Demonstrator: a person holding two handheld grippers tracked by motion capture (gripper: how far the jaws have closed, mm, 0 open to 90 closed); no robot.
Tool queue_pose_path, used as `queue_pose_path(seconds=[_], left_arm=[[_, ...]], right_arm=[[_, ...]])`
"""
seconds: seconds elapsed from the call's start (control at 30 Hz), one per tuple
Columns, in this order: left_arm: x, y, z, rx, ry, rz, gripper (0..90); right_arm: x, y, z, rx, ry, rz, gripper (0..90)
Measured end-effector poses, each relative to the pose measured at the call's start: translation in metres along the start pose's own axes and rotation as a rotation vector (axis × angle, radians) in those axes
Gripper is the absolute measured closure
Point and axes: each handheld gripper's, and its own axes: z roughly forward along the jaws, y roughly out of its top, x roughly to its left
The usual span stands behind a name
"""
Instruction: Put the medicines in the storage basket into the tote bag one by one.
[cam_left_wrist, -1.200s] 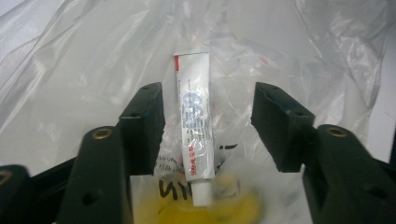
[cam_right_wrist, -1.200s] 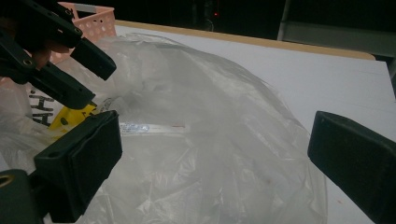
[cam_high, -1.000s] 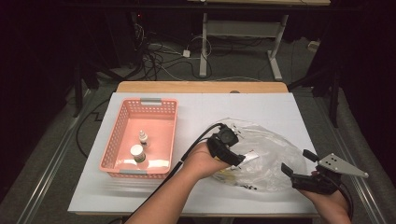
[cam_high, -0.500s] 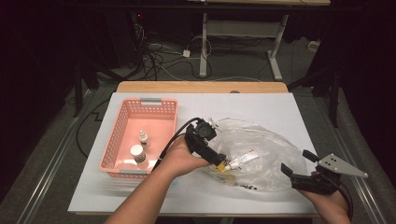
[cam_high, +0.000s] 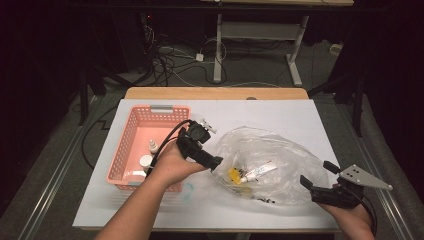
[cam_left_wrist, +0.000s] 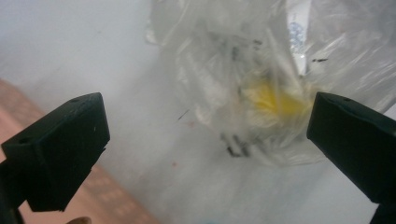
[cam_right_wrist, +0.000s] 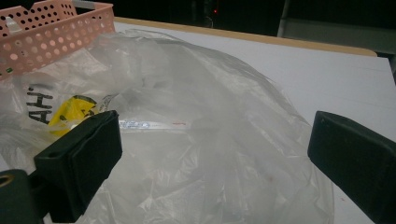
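A clear plastic bag lies on the white table top, with a yellow packet and a white tube inside it. My left gripper hangs between the bag's left edge and the pink basket. Its jaws have just been opening and now stand wide, nothing between them. In the left gripper view the gripper looks down at the bag and the yellow packet. My right gripper is open at the bag's lower right edge; its own view faces the bag.
The pink basket holds two small white bottles and stands at the left of the table; its perforated wall appears beyond the bag. Cables and table legs lie on the dark floor behind. The far right of the white top is bare.
My left hand has drawn back leftward from the middle of the bag to its left edge, near the basket, and its jaws stand wider. The right gripper has stayed put.
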Motion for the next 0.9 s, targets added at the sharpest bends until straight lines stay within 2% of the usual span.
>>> queue_pose_path(seconds=[0.27,0.43,0.67,0.9], left_arm=[[0.02,-0.024,-0.01,-0.004,0.034,-0.053,0.0],[0.027,-0.038,-0.011,0.008,0.046,-0.064,0.0],[0.035,-0.057,-0.024,0.018,0.082,-0.082,0.5],[0.046,-0.075,-0.035,0.011,0.109,-0.123,1.1]], right_arm=[[0.0,0.0,0.0,-0.001,0.0,-0.002,3.6],[0.0,0.0,0.0,0.002,-0.001,-0.001,3.5],[0.0,-0.001,0.0,0.003,-0.004,0.0,3.6],[0.002,-0.001,0.0,0.007,-0.004,0.004,3.6]])
